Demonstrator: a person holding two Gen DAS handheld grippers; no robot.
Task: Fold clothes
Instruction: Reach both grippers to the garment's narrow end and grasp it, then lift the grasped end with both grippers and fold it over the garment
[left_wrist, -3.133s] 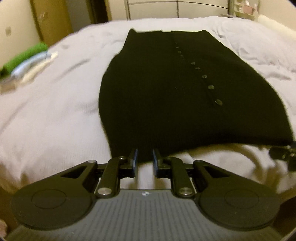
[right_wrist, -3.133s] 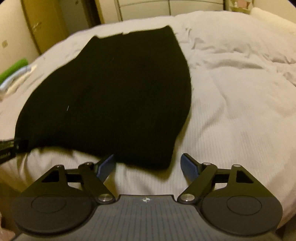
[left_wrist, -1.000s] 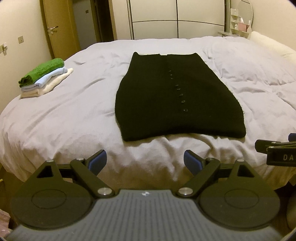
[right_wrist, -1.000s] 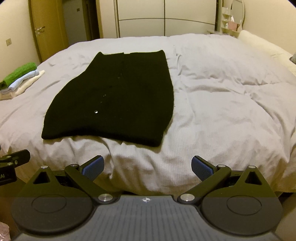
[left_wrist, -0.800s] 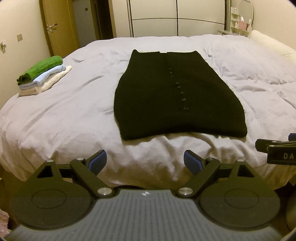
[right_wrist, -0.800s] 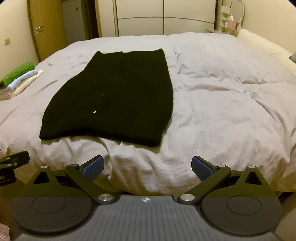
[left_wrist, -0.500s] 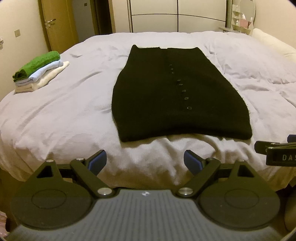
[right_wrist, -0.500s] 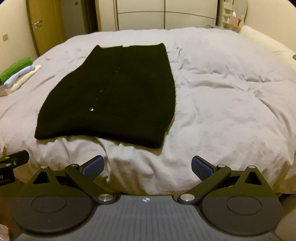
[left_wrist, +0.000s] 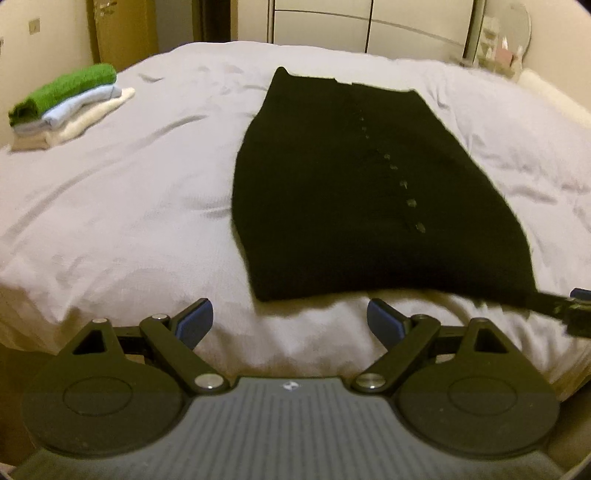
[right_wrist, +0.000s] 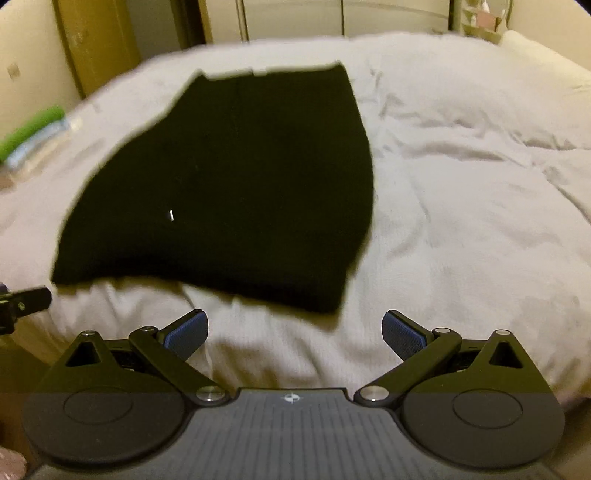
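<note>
I have both grippers over the near edge of the bed (left_wrist: 122, 206), pointing down toward it. My left gripper (left_wrist: 290, 319) has its jaws spread wide with nothing between the blue pads (left_wrist: 194, 321); only bare duvet shows in the gap. My right gripper (right_wrist: 293, 328) is spread just as wide and is also empty.

The cardigan (left_wrist: 351, 184) lies flat on the duvet, black, with its narrow end far from me and its wide hem toward me. A row of buttons (left_wrist: 412, 203) runs down it, right of its middle in the left view. The hem sits just beyond my left jaws, its near left corner roughly ahead of the gap, not touching either pad. In the right view the cardigan (right_wrist: 236, 184) lies ahead and to the left, its near right corner just beyond the gap between my right jaws, again apart from the pads (right_wrist: 400, 336).

At the right edge of the left view I see the tip of my right gripper close to the hem's right corner; the picture is blurred there and I cannot tell if it touches.

A stack (left_wrist: 62, 105) of folded clothes, green on top, then pale blue, then cream, sits at the far left of the bed, well apart from the cardigan.
</note>
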